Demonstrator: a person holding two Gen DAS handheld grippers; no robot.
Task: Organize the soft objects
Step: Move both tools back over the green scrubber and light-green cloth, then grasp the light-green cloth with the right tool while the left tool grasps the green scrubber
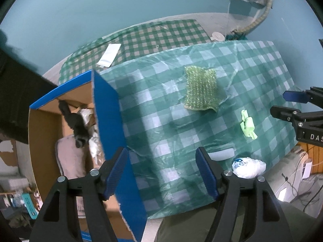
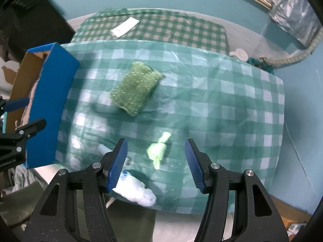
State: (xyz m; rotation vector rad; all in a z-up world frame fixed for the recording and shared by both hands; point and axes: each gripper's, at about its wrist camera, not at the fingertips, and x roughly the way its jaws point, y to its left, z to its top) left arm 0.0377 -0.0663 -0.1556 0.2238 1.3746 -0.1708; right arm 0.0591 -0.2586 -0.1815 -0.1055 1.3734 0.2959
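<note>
A blue cardboard box point(image 1: 109, 109) stands at the table's left edge and holds a black soft item point(image 1: 75, 125), a grey cloth point(image 1: 68, 157) and crumpled white material. It also shows in the right wrist view point(image 2: 52, 100). On the green checked tablecloth point(image 1: 252, 64) lie a green knitted cloth point(image 1: 200, 88) point(image 2: 135, 88), a small light-green piece point(image 1: 248, 125) point(image 2: 158, 149), a white crumpled bag point(image 1: 248, 167) point(image 2: 135, 189) and a pale foam roll point(image 1: 222, 154). My left gripper point(image 1: 162, 171) is open and empty over the box wall. My right gripper point(image 2: 156, 165) is open above the light-green piece.
A second checked cloth point(image 1: 153, 40) with a white packet point(image 1: 110, 54) lies behind the table. A teal wall rises behind. Cables and clutter lie on the floor at the right point(image 1: 298, 183). Silver foil point(image 2: 292, 18) hangs at the upper right.
</note>
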